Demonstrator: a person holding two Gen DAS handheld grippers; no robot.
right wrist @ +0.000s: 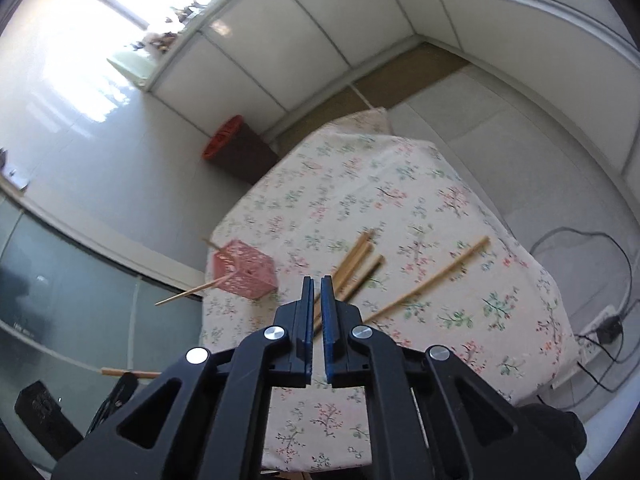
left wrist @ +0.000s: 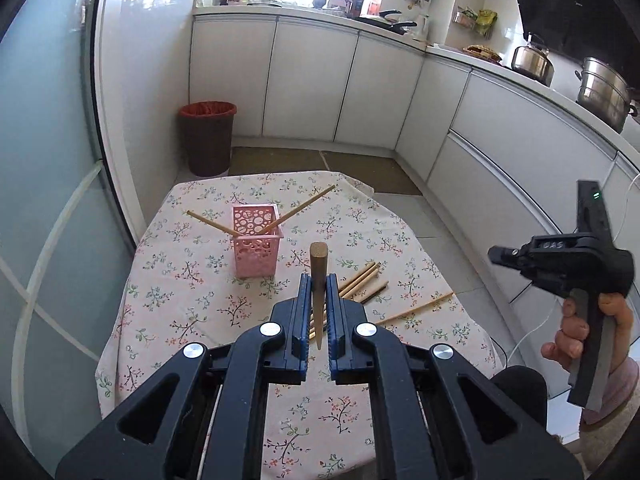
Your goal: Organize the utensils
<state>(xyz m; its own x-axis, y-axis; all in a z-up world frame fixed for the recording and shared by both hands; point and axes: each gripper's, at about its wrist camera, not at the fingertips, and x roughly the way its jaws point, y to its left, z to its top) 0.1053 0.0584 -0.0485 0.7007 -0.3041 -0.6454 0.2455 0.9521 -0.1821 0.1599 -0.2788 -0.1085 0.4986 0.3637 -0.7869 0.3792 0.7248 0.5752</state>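
My left gripper (left wrist: 319, 280) is shut on a wooden chopstick (left wrist: 319, 276), held end-on above the table. A pink perforated holder (left wrist: 256, 246) stands on the floral tablecloth (left wrist: 180, 292) with two chopsticks leaning out of it. Several loose chopsticks (left wrist: 366, 280) lie to the right of the holder, and one more chopstick (left wrist: 414, 309) lies apart. My right gripper (right wrist: 318, 284) is nearly shut and empty, high above the table. It shows at the right of the left wrist view (left wrist: 560, 260). In the right wrist view I see the holder (right wrist: 246, 274) and the loose chopsticks (right wrist: 356, 266).
A brown bin with a red liner (left wrist: 208, 136) stands on the floor beyond the table. White cabinets (left wrist: 312, 80) line the back and right. Pots (left wrist: 604, 92) sit on the counter. A cable and power strip (right wrist: 600, 328) lie on the floor at the right.
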